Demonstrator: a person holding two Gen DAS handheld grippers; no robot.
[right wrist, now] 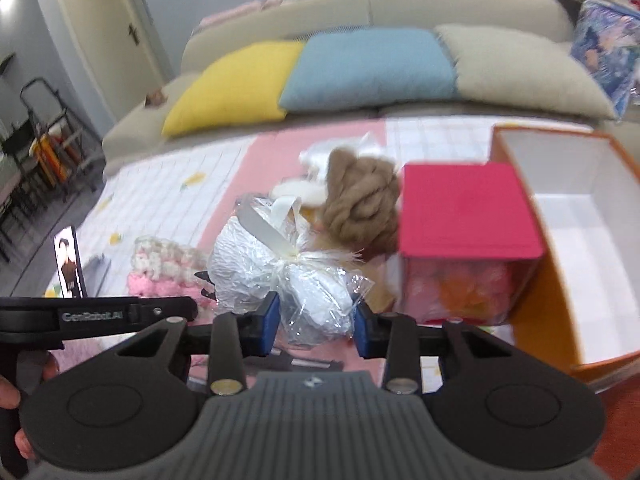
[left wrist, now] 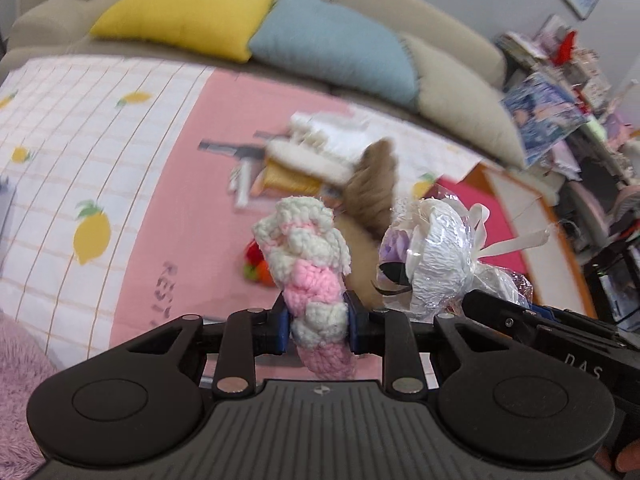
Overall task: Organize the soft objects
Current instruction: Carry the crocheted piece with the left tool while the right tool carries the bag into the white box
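Above pink mat (left wrist: 168, 184): left fingers (left wrist: 280, 320) pinch crochet braid (left wrist: 316, 280); right fingers (right wrist: 267, 316) clamp wrapped bundle (right wrist: 288, 276).

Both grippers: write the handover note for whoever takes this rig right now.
Left gripper: shut on the pink-and-white crocheted piece, held above the blanket.
Right gripper: shut on the white bundle in clear wrap, tied with a cream ribbon.
Elsewhere: the brown yarn skein and a blurred heap of pale soft things lie on the blanket behind. The pink-lidded clear box stands beside the open orange box, whose visible inside is bare.
Done: two items picked up.
Left: place both, probably in a box, then gather the yarn and the heap.
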